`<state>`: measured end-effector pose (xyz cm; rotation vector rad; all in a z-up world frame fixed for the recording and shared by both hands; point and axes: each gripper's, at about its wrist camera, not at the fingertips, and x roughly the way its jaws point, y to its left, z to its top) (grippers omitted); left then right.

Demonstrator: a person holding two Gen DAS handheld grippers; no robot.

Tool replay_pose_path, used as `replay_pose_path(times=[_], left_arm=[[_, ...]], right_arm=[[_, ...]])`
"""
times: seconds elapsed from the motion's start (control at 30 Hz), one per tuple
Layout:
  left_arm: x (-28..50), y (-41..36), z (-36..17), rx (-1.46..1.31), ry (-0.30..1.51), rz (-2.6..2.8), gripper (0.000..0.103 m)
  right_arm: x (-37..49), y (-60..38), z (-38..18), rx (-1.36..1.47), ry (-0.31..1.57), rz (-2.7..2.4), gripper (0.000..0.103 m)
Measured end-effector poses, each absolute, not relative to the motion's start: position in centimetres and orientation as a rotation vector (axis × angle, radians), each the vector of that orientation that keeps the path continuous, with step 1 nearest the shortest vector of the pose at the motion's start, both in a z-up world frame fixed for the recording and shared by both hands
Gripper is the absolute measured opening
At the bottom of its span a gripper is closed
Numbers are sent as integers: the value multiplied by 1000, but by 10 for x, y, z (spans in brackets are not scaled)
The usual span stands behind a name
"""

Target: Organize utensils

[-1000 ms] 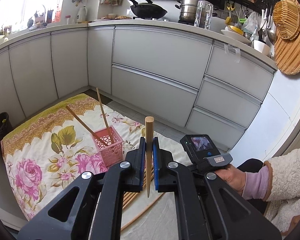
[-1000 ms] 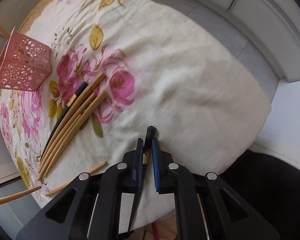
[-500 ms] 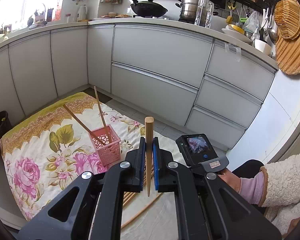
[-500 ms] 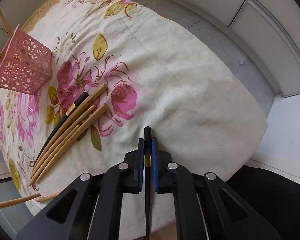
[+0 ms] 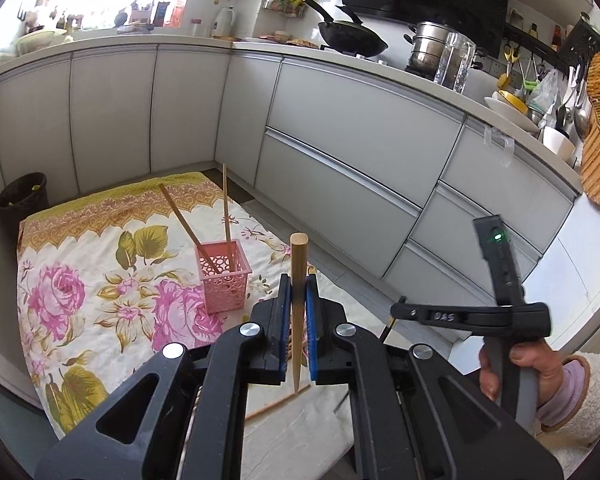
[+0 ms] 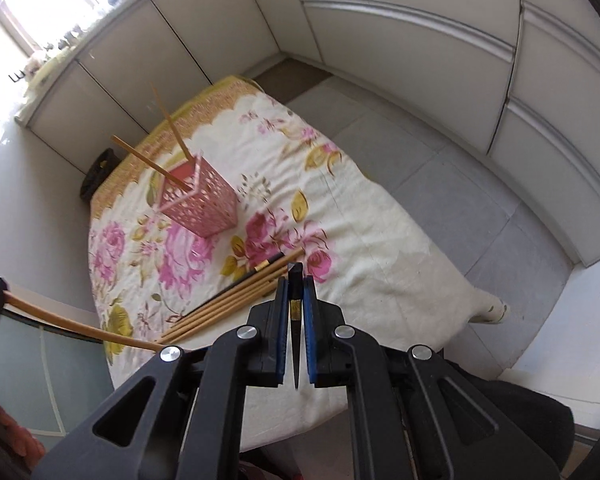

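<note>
The wooden chopstick (image 5: 298, 280) is standing upright, pinched mid-length in the left gripper (image 5: 298, 336), and the black chopstick (image 6: 295, 304) is sitting clamped in the right gripper (image 6: 295, 332), both raised above the near edge of the floral cloth (image 6: 380, 220). Each is looking light, stiff and smooth, likely to pivot if squeezed off-centre, so gripping near the middle is suiting them. The pink basket (image 5: 222, 276) is standing toward the middle of the cloth, holding two leaning sticks. The right view is showing the loose chopsticks (image 6: 228, 300) lying near the cloth's near edge, mostly hidden in the left view, which alone is revealing the right hand (image 5: 516, 376) and the counter (image 5: 380, 68).
</note>
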<state>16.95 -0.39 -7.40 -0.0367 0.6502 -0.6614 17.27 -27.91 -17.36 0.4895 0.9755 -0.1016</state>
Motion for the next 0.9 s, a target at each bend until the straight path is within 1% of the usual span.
replay_pose_path(times=[0.1, 0.23, 0.4, 0.53, 0.63, 0.73, 0.9], left_arm=[[163, -8, -58, -43, 626, -635, 6], [164, -13, -33, -42, 583, -591, 6], [182, -26, 6, 3, 518, -532, 6], [203, -32, 33, 21, 459, -495, 6], [227, -31, 43, 1, 431, -470, 6], [255, -30, 39, -19, 430, -437, 6], [301, -31, 3, -46, 493, -404, 6]], right_arm=[[157, -278, -128, 460, 882, -61, 7], [157, -277, -69, 434, 770, -16, 7], [178, -281, -4, 433, 651, 10, 7], [203, -283, 34, 429, 589, 8, 7], [221, -284, 51, 426, 560, 12, 7], [240, -283, 57, 420, 555, 17, 7], [270, -283, 40, 419, 587, 20, 7]])
